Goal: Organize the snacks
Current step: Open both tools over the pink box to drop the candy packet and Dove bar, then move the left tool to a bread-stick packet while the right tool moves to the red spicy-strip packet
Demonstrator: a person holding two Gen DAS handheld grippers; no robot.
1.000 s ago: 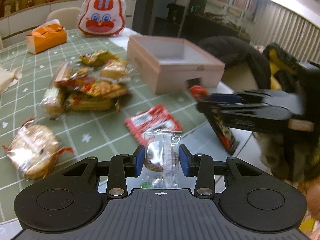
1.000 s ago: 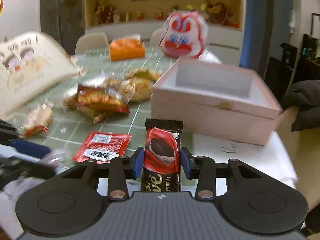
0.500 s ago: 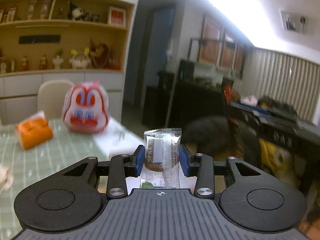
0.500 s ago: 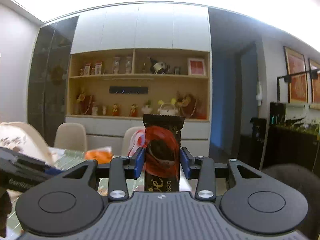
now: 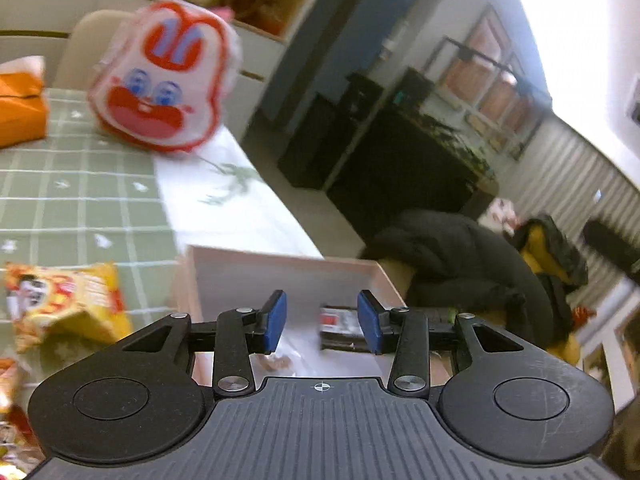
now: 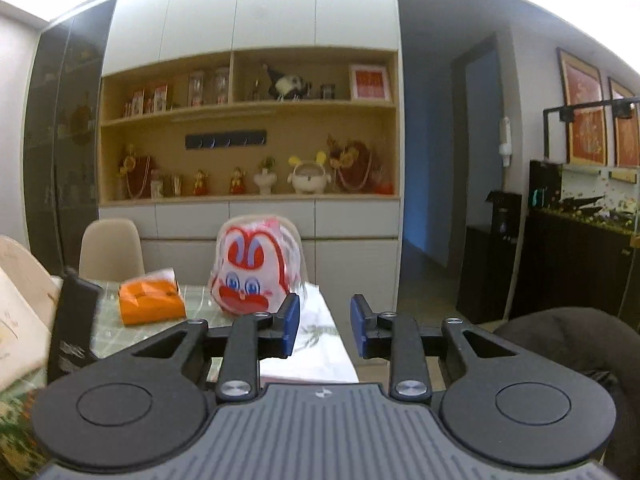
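Fingers [image 5: 274, 322] of left gripper [image 5: 322, 322] spread wide, nothing between the pads. Hung over pink box [image 5: 280, 276], tilted view. Dark chocolate-bar wrapper [image 5: 340, 328] lay inside the box, just left of the right finger and below it, apart from both pads. A clear biscuit packet [image 5: 276, 362], blurred, lay on the box floor under the left finger. Yellow snack bag [image 5: 64, 300] rested on the green checked surface [image 5: 80, 208] just left of the box. Farther back stood the rabbit-face bag [image 5: 164, 76], with an orange package [image 5: 20, 112] at its left.

Fingers [image 6: 291, 326] of right gripper [image 6: 324, 326] likewise spread apart and empty, held level above the surface edge, pointed at the room. Beyond them: same rabbit-face bag and orange package, a beige chair [image 6: 110, 248], then the wall shelves [image 6: 248, 128] with figurines.
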